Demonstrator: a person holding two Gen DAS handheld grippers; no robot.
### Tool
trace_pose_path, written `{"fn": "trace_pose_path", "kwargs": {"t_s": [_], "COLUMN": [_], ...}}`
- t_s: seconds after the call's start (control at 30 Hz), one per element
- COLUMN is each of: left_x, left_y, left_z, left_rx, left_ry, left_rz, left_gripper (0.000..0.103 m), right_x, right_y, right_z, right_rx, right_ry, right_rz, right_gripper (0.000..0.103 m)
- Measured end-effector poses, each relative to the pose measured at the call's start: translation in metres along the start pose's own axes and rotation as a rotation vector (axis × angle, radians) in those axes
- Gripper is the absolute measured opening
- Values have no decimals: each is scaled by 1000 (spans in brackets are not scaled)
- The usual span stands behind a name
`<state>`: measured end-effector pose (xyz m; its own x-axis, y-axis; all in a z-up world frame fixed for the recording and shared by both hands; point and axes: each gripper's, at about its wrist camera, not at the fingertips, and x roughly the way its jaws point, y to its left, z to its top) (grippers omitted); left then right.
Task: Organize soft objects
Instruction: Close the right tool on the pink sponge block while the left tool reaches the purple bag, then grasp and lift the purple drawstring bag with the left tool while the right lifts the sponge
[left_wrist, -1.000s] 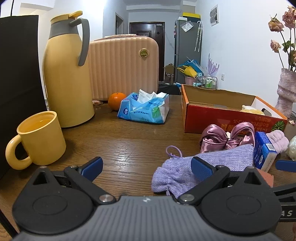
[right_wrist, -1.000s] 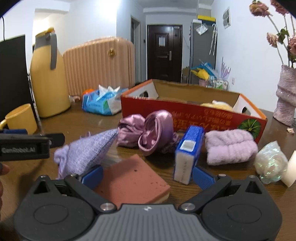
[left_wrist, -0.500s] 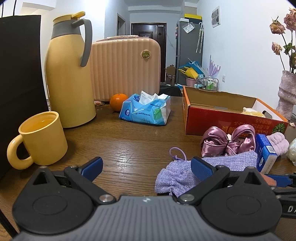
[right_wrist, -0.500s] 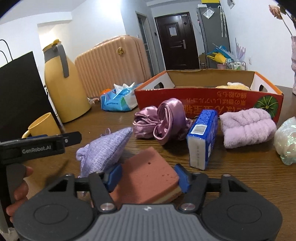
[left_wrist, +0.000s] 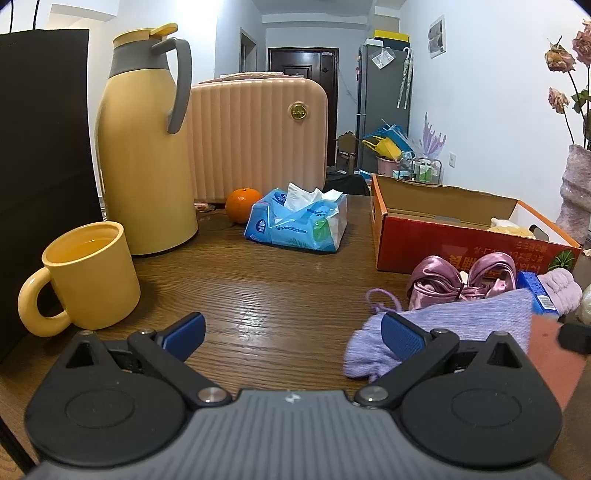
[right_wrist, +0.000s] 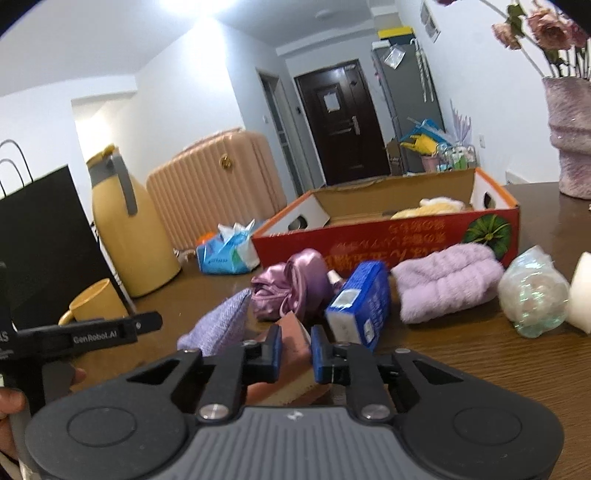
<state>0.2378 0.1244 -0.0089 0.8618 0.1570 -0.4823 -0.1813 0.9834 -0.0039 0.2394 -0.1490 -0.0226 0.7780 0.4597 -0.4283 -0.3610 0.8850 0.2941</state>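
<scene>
My right gripper (right_wrist: 295, 350) is closing its jaws on a pink sponge (right_wrist: 293, 328) with a beige underside; both blue pads press its sides and it sits tilted between them. To its left lies a lavender knit pouch (right_wrist: 218, 325), which also lies beside my left gripper's (left_wrist: 291, 328) right finger. The left gripper is open over bare wood with nothing between its fingers. A purple satin scrunchie (right_wrist: 295, 288), a fluffy lilac cloth (right_wrist: 447, 288) and a blue carton (right_wrist: 362, 306) lie before the red cardboard box (right_wrist: 388, 240), which holds a yellow plush (right_wrist: 432, 206).
A yellow mug (left_wrist: 88, 273) and a yellow thermos (left_wrist: 147, 166) stand at the left by a black bag (left_wrist: 40, 184). An orange (left_wrist: 242, 199) and a tissue pack (left_wrist: 295, 225) lie mid-table. A vase (right_wrist: 569, 147) and a shiny wrapped ball (right_wrist: 532, 291) are at the right.
The right gripper's jaws went from wide apart to clamped on the pink sponge, and the gripper rolled and shifted, tilting the view. The left gripper stayed put and open.
</scene>
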Motion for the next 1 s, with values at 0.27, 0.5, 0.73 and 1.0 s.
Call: {"fn": "trace_pose_path", "kwargs": {"t_s": [0.27, 0.5, 0.73, 1.0], "left_x": [2, 4, 1, -7], "left_y": [1, -2, -12, -42], "left_z": [-1, -3, -5, -10], "left_rx": [-7, -2, 5, 37], "left_ry": [-8, -12, -14, -27], "left_rz": [17, 21, -2, -83], "left_gripper": [103, 103, 103, 103], "right_x": [-24, -42, -57, -73], "right_y": [-22, -43, -65, -89], "right_z": [8, 11, 11, 11], "right_rx": [51, 90, 111, 136], "right_ry": [-90, -149, -181, -203], "right_rz": [-6, -28, -61, -121], "right_gripper": [13, 13, 13, 13]}}
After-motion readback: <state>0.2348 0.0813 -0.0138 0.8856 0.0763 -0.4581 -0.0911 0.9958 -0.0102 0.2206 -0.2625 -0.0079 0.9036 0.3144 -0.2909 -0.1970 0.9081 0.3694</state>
